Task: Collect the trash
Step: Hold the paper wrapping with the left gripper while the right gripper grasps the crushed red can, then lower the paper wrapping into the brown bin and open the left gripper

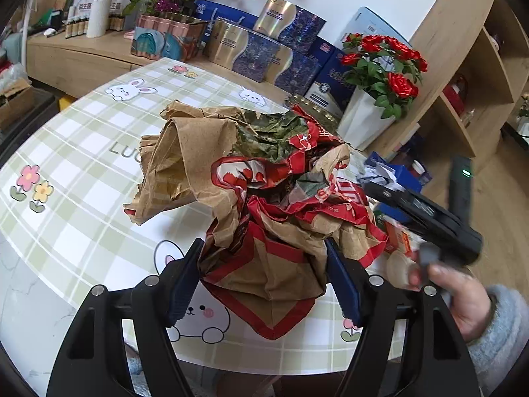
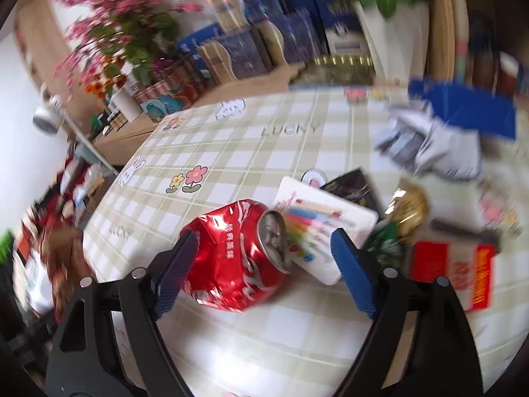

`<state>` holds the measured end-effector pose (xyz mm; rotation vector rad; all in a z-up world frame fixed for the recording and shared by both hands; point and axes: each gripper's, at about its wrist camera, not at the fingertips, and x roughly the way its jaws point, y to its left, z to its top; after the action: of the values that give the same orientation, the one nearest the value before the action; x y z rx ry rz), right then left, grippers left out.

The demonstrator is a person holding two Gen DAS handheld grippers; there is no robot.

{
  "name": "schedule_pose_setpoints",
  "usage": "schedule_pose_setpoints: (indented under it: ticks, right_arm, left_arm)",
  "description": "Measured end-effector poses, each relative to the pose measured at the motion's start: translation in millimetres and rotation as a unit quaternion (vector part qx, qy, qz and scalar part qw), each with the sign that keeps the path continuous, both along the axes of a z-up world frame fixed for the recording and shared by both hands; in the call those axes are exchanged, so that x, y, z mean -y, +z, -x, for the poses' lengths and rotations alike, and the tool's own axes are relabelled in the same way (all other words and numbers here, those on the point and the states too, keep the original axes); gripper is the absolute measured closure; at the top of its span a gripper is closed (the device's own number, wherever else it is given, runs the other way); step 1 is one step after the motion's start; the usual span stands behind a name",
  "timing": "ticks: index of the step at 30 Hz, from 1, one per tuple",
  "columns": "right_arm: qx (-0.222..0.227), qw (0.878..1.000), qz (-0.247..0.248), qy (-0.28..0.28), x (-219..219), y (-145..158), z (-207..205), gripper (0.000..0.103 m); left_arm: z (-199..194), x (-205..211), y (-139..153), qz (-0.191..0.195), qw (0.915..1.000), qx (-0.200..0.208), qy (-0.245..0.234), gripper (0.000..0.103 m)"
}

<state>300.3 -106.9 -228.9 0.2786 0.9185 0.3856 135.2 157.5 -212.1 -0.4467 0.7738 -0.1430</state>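
Your left gripper (image 1: 264, 278) is clamped on a crumpled brown-and-red paper bag (image 1: 258, 198). Both blue pads (image 1: 183, 284) press into its lower, narrow end, and the bag rises away from the gripper, its long axis running up and forward and fanning out to the left into a loose brown flap. It hangs above the checked worktop (image 1: 82, 152) rather than lying on it. To the right of this gripper your right hand (image 1: 459, 297) holds the other black tool, which reaches over the small clutter at the worktop's right edge.

Your right gripper (image 2: 264, 261) stands wide, with nothing pressed between its pads. A dented red soda can (image 2: 238, 254) lies on its side on the worktop between them, closer to the left pad (image 2: 175, 274). Its long axis runs across the gripper, slightly slanted, and its silver top (image 2: 274, 241) faces right, toward the right pad. Whether the left pad touches the can you cannot tell through the blur.

Just behind the can's top, a white card with coloured print (image 2: 317, 228) lies flat, partly under the can's end and reaching to the right pad, so it crowds that side. Past the right pad sit a green-and-gold foil wrapper (image 2: 396, 221) and a red and white box (image 2: 453, 271). Farther ahead on the right lies a crumpled white paper (image 2: 429, 149), against a blue box (image 2: 463, 109). A dark packet (image 2: 353, 188) sits behind the card.
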Motion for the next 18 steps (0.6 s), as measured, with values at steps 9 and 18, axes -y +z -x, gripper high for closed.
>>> schedule_pose_setpoints:
  ticks: [9,18]
  right_arm:
    - [-0.028,0.999,0.035,-0.015,-23,-25,-13,0.035]
    - [0.012,0.999,0.045,0.011,-21,-8,7,0.067]
  left_arm:
    - [4,-5,-8,-0.017,0.9999,-0.002,0.002,0.033]
    - [10,-13,-7,0.004,1.0000,0.001,0.008,0.033]
